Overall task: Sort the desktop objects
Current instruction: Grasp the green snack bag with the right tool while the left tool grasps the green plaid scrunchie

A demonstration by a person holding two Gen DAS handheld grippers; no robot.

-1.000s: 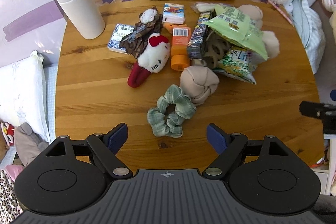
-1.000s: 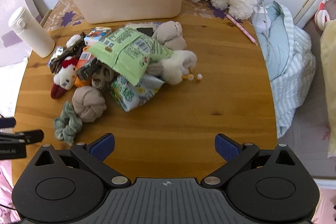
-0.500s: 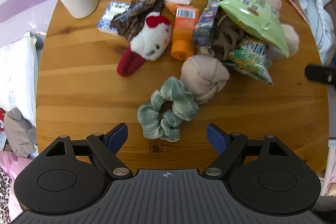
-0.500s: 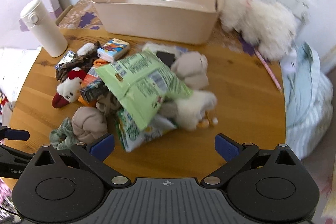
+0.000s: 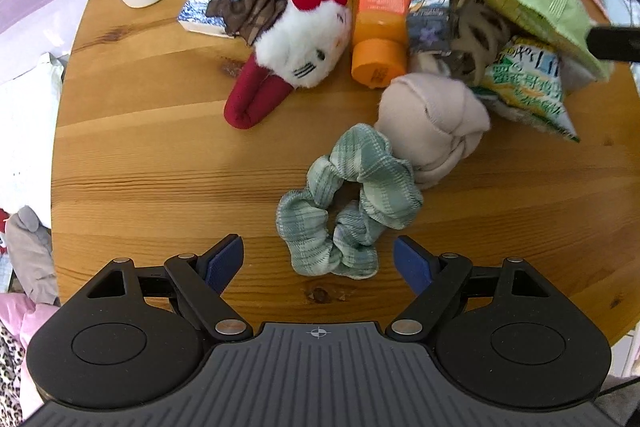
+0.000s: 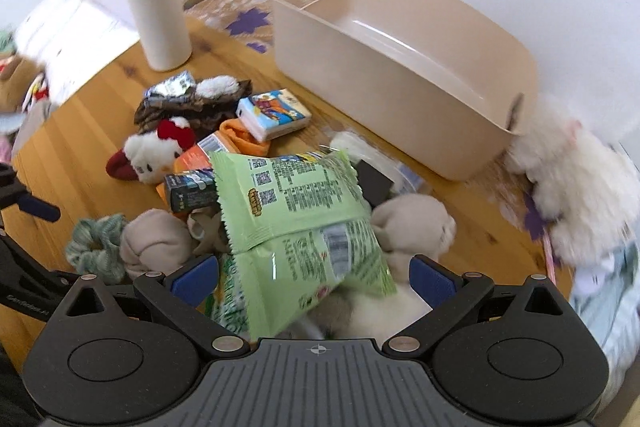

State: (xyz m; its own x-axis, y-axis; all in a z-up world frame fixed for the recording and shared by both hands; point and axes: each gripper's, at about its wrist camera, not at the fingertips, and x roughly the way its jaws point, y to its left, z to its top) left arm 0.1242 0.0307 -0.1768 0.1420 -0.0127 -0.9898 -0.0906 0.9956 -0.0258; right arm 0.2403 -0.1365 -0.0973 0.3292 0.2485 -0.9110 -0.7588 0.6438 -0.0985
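While spread, right tool (image 6: 315, 275) straddles green snack bag (image 6: 304, 211).

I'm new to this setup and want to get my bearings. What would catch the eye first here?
A heap of small things in the middle of the round wooden table. The green snack bag lies on top, between the open right gripper fingers. A green scrunchie sits just ahead of the open left gripper, and a beige bin stands behind.

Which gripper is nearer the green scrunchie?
Left. The left gripper, jaws open, sits right at the green scrunchie. The right gripper, also open, straddles the light green snack bag, with the scrunchie off to its left.
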